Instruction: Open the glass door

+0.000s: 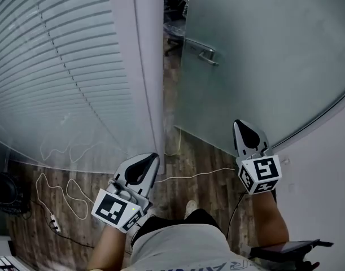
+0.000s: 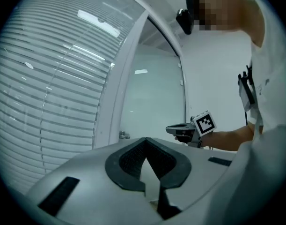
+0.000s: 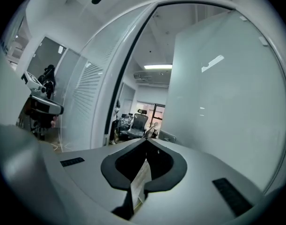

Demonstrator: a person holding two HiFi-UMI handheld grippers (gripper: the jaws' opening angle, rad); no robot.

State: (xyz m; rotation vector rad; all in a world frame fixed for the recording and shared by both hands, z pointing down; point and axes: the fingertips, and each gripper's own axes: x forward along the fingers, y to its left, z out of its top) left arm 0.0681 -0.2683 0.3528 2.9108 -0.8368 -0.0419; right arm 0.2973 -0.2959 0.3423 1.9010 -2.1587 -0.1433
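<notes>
The frosted glass door [image 1: 262, 55] stands ajar, with a gap between its edge and the white frame post [image 1: 149, 66]. Its metal lever handle [image 1: 205, 53] sits near that edge, well ahead of both grippers. My right gripper [image 1: 241, 124] is shut and empty, its tip close to the door's lower glass but away from the handle. My left gripper [image 1: 153, 158] is also shut with nothing in it, low beside the foot of the frame post. In the right gripper view the door [image 3: 217, 93] fills the right side and the handle [image 3: 167, 136] shows just past the jaws.
A glass wall with blinds [image 1: 59, 66] runs along the left. A white cable [image 1: 70, 196] lies looped on the wooden floor. Through the gap I see office chairs [image 3: 139, 123]. A white wall [image 1: 324, 168] closes the right side.
</notes>
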